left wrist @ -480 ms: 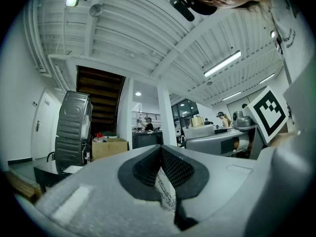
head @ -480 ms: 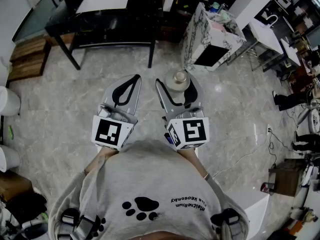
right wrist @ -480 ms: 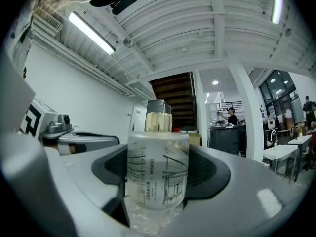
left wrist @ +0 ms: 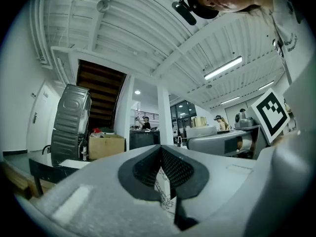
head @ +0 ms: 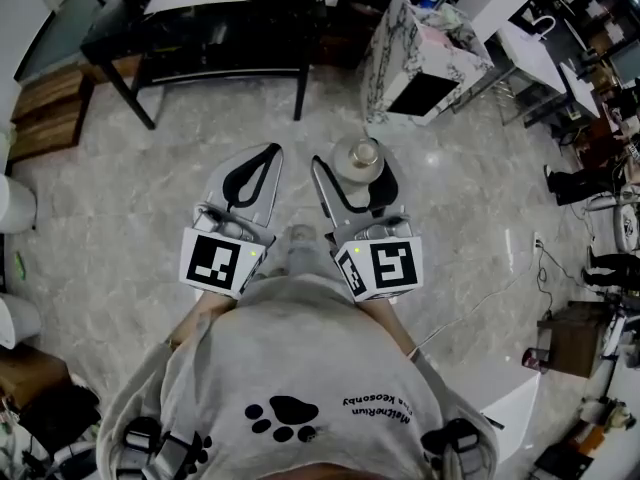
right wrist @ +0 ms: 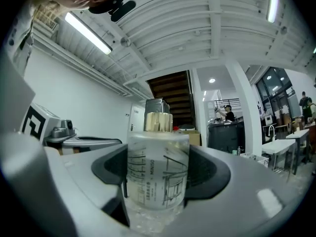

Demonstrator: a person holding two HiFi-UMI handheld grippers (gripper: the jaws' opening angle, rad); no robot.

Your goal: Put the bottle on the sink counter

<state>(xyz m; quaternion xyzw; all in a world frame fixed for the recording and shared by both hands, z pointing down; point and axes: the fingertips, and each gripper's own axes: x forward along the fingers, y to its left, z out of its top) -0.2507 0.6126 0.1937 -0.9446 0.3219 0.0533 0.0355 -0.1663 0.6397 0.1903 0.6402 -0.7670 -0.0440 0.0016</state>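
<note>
A: What are the grippers doing?
B: The right gripper (head: pixel 357 168) squeezes the bottle (right wrist: pixel 157 172), up over the floor (head: pixel 480 198). The left gripper (head: pixel 268 153) is closed, with nothing in it.
A: What's the bottle like?
B: Clear, with a pale cap (right wrist: pixel 158 122). From above it's just round. The right gripper view shows black drawings (right wrist: pixel 173 174) on its side.

Clear bottle (right wrist: pixel 157 169) — black line print

L tongs (head: pixel 268 154): closed, empty | R tongs (head: pixel 352 168): clamped on bottle (head: pixel 359 156)
</note>
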